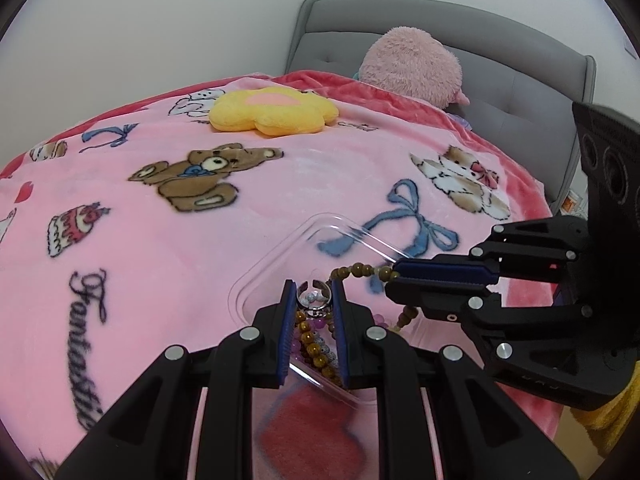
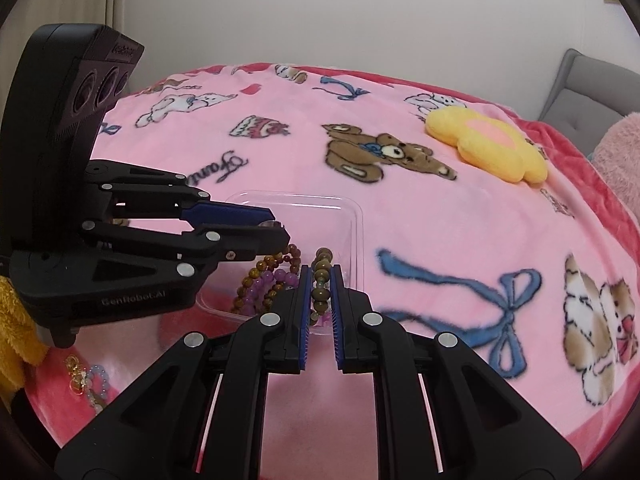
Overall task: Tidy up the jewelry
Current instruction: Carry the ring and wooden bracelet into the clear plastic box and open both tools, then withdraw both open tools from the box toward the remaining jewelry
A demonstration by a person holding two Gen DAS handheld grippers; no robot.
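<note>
Over the pink cartoon-print fleece blanket (image 1: 168, 240) on the bed, I have both grippers above the clear plastic tray (image 1: 280, 256), which lies flat on the blanket. My left gripper (image 1: 314, 300) is nearly closed, its blue pads pinching a silver open-band ring (image 1: 314, 294) at the tips. My right gripper (image 2: 321, 280) is clamped on a brown wooden bead bracelet (image 2: 321, 276), the strand running between the pads and looping out past the fingertips above the tray. Inside the tray I see a tangle of amber-brown and purple bead bracelets (image 2: 266, 280). Near the blanket's edge, well apart from the tray, a pale blue bead bracelet with a gold clasp (image 2: 90, 384) lies loose. Farther up the bed rests a yellow flower-shaped plush cushion (image 1: 274, 112).
</note>
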